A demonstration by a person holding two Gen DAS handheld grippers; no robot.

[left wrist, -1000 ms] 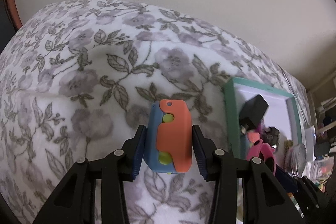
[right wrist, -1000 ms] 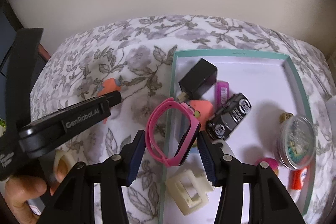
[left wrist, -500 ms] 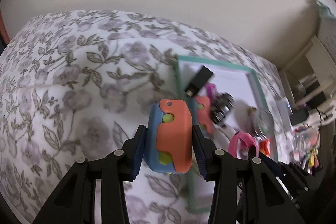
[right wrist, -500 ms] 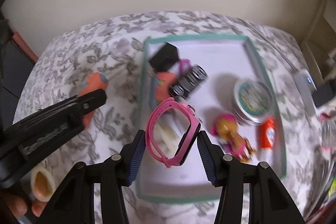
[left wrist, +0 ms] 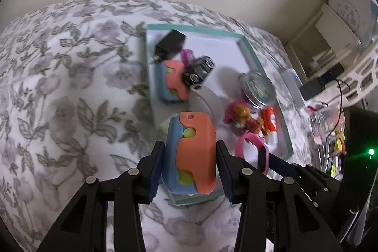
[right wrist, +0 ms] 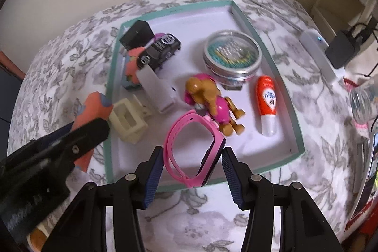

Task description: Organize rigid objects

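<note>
My left gripper (left wrist: 190,165) is shut on an orange and blue toy block (left wrist: 192,155) with yellow-green dots, held above the near left corner of a teal-rimmed white tray (left wrist: 248,44). My right gripper (right wrist: 192,171) is shut on a pink wristwatch (right wrist: 191,148), its band looped, over the near edge of the same tray (right wrist: 295,110). The watch (left wrist: 252,149) also shows in the left wrist view at the right. In the right wrist view the left gripper's black arm (right wrist: 47,157) and its block (right wrist: 91,115) sit at the tray's left rim.
In the tray lie a black charger (right wrist: 138,36), a black toy car (right wrist: 160,52), a second orange-blue block (right wrist: 132,67), a cream frame (right wrist: 128,121), a grey piece (right wrist: 157,91), a round tin (right wrist: 232,54), a pup figure (right wrist: 210,98) and an orange tube (right wrist: 267,100). Floral cloth (left wrist: 59,86) surrounds it; clutter lies right.
Both grippers have swept to the right across the floral cloth and now hang over the tray. The block and the watch stay held. More of the tray's contents show.
</note>
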